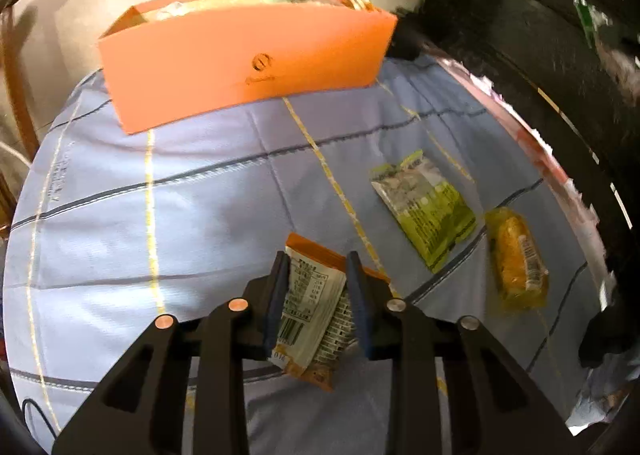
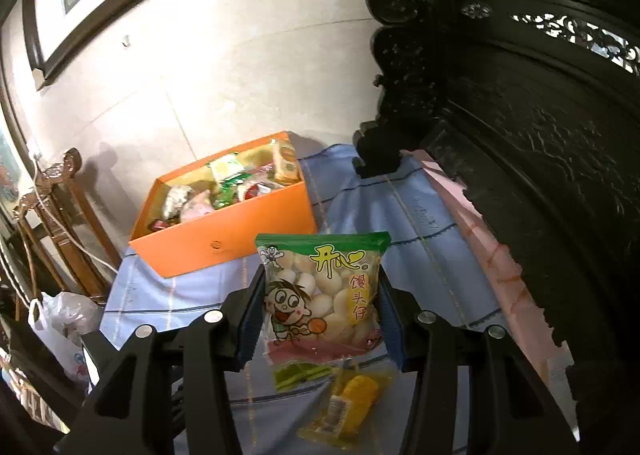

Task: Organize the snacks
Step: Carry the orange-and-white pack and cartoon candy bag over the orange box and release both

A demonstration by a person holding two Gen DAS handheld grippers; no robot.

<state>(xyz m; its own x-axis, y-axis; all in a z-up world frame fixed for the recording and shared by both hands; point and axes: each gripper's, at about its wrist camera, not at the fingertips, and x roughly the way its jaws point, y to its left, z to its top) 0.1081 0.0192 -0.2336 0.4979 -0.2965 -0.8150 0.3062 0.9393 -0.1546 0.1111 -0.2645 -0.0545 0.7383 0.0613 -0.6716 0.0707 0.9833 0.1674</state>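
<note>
The left gripper (image 1: 316, 295) is clamped on an orange-edged white snack packet (image 1: 310, 319) above the blue checked tablecloth (image 1: 160, 223), while the right gripper (image 2: 320, 315) clamps a green-topped clear bag of pale round buns (image 2: 322, 295) raised near the open orange cardboard box (image 2: 224, 231) of snacks.

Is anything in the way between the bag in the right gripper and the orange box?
Nothing visible. The right gripper holds the green-topped snack bag above the blue cloth, and the open orange box sits just beyond, with only bare cloth between them.
</note>
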